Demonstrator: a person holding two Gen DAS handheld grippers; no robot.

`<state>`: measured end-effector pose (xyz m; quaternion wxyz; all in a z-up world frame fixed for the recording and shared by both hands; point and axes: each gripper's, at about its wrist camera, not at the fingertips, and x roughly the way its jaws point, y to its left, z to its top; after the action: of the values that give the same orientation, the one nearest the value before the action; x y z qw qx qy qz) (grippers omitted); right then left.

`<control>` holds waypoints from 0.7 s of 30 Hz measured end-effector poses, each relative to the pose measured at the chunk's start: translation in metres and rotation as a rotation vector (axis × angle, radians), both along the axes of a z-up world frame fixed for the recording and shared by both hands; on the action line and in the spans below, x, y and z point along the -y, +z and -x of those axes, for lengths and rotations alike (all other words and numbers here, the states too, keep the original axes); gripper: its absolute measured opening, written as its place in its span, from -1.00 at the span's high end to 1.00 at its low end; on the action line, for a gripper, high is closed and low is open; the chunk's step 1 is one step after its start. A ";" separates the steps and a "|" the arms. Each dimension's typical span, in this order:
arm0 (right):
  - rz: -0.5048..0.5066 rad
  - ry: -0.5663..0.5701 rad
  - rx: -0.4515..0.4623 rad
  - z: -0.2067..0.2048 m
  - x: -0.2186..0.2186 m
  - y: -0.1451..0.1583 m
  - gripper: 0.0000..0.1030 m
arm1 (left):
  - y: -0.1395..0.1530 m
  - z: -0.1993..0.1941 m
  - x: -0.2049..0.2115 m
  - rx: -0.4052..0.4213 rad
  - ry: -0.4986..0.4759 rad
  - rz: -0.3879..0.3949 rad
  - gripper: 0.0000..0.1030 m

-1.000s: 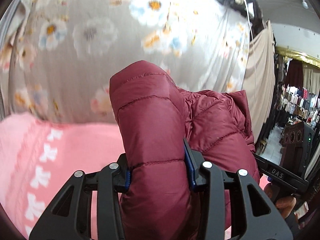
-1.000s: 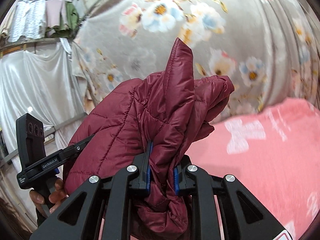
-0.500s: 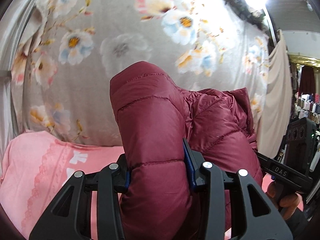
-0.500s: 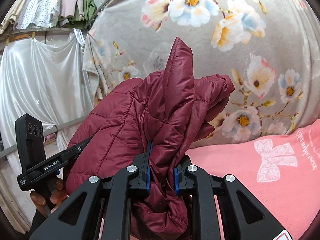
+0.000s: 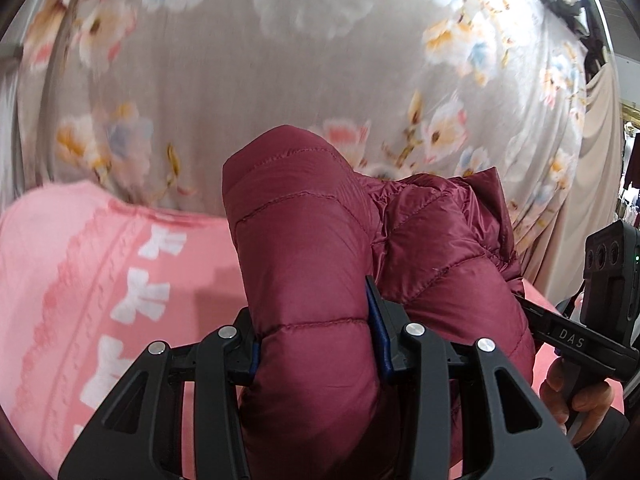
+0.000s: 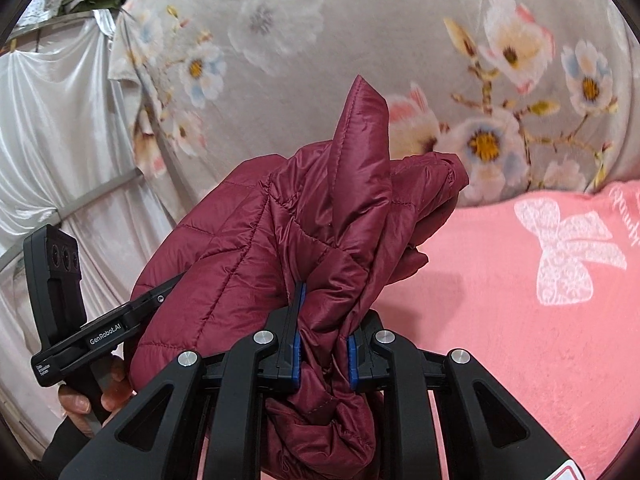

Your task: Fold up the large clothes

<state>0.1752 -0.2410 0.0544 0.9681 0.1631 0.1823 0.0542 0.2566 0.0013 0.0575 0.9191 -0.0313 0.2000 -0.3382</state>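
Both grippers clenched on the maroon puffer jacket: left gripper on a thick padded roll, right gripper on a bunched edge. Jacket hung btwn them, long axis gripper-to-gripper, w/ the pink blanket ahead & below; neither hand looked nearer.

Left tool clamps maroon jacket — above pink blanket.

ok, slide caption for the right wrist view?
Right gripper clamps bunched maroon puffer jacket above pink blanket.
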 end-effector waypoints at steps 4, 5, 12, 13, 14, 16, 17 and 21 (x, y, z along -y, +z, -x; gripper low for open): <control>-0.015 -0.010 -0.067 -0.019 0.006 -0.032 0.68 | -0.035 -0.022 0.008 -0.059 -0.001 -0.030 0.24; -0.016 -0.012 -0.084 -0.024 0.006 -0.040 0.68 | -0.041 -0.026 0.009 -0.070 0.003 -0.038 0.24; -0.033 -0.017 -0.184 -0.046 0.012 -0.089 0.68 | -0.087 -0.045 0.020 -0.149 0.027 -0.102 0.24; -0.036 -0.017 -0.196 -0.048 0.013 -0.095 0.68 | -0.094 -0.048 0.022 -0.163 0.030 -0.115 0.24; -0.037 -0.019 -0.216 -0.051 0.014 -0.103 0.68 | -0.100 -0.050 0.023 -0.176 0.031 -0.125 0.24; -0.035 -0.028 -0.239 -0.053 0.015 -0.116 0.67 | -0.112 -0.052 0.025 -0.187 0.049 -0.152 0.22; -0.037 -0.032 -0.251 -0.053 0.016 -0.123 0.67 | -0.116 -0.052 0.025 -0.182 0.059 -0.162 0.20; -0.074 -0.045 -0.274 -0.052 0.023 -0.141 0.61 | -0.124 -0.053 0.021 -0.188 0.077 -0.162 0.12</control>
<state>0.2267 -0.2644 -0.0866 0.9285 0.2085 0.3069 0.0163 0.3097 -0.0199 -0.0670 0.9080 0.0040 0.3108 -0.2810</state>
